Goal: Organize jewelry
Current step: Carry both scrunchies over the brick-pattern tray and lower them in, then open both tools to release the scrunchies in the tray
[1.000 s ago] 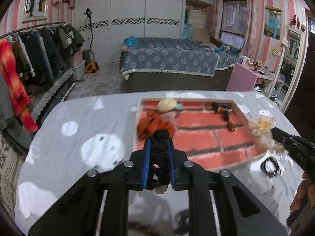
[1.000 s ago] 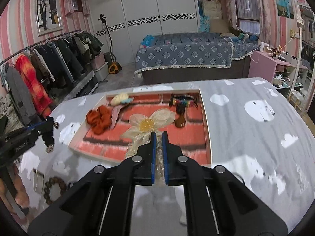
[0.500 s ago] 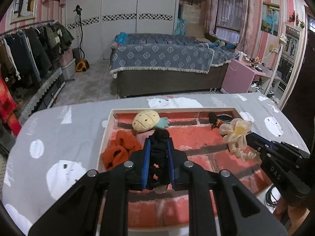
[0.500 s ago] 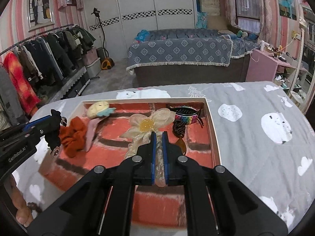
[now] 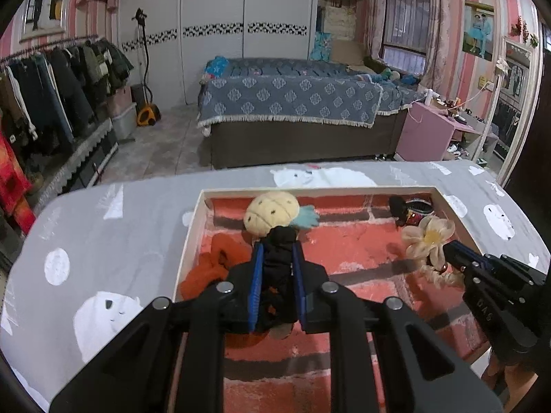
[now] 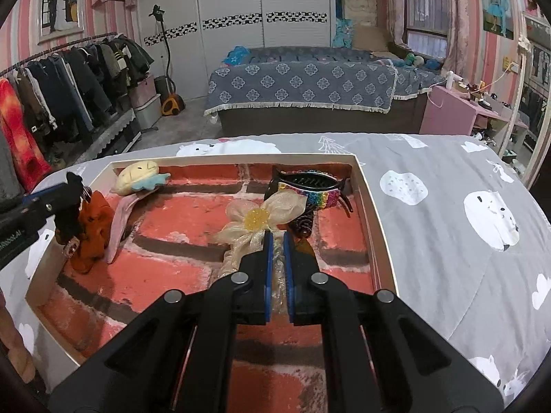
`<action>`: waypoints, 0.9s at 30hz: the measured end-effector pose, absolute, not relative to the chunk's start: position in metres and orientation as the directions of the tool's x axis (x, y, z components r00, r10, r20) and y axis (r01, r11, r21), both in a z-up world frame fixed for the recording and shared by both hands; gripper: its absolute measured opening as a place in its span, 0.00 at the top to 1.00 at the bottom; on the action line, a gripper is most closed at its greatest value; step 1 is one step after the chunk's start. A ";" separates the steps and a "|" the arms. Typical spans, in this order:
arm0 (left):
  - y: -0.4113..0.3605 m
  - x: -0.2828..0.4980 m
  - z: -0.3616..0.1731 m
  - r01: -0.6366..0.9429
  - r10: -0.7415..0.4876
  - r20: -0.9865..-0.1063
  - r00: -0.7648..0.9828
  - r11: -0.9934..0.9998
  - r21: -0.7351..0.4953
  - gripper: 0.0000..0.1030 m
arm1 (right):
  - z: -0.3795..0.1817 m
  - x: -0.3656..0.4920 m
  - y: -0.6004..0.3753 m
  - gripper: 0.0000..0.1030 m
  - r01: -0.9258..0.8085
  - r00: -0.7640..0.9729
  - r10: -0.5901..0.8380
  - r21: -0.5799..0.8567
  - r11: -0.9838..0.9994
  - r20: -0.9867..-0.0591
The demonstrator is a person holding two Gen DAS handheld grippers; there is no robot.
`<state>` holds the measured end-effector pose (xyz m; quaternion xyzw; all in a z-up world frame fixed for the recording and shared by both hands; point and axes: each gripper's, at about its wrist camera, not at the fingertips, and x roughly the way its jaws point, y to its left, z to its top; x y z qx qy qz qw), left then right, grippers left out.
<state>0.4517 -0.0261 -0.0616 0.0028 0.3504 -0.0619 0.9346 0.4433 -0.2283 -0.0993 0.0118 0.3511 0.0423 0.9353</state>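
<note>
My left gripper (image 5: 277,251) is shut on a black fabric hair piece (image 5: 279,275) and holds it over the left part of the brick-patterned tray (image 5: 344,191). It also shows in the right wrist view (image 6: 69,203). My right gripper (image 6: 278,241) is shut on a cream gauze flower hair tie (image 6: 258,218), held over the tray's right part; the flower also shows in the left wrist view (image 5: 427,237). In the tray lie an orange scrunchie (image 5: 213,265), a yellow pineapple plush clip (image 5: 270,211), and a rainbow-and-black claw clip (image 6: 310,186).
The tray sits on a grey cloth with white bear prints (image 6: 447,206) over the table. A pink strip (image 6: 120,220) lies beside the scrunchie. A brown clip (image 6: 303,223) lies under the flower. A bed (image 5: 292,103) and a clothes rack (image 5: 51,96) stand beyond.
Both grippers have moved forward over the tray with their items, so the tray looks nearer. The flower is now lower, close to the claw clip.
</note>
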 end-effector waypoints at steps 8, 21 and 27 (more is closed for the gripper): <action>-0.029 0.457 -0.077 0.132 -0.115 -0.693 0.711 0.991 -0.030 0.81 | -0.105 0.447 -0.232 0.93 -0.048 0.741 0.069 0.049 0.998 -0.667; -0.030 0.460 -0.081 0.119 -0.092 -0.706 0.702 0.993 -0.010 0.60 | -0.109 0.451 -0.231 0.86 -0.056 0.719 0.085 0.065 0.996 -0.690; -0.026 0.459 -0.079 0.112 -0.093 -0.705 0.703 0.994 -0.019 0.53 | -0.107 0.448 -0.232 0.83 -0.063 0.717 0.095 0.072 0.995 -0.690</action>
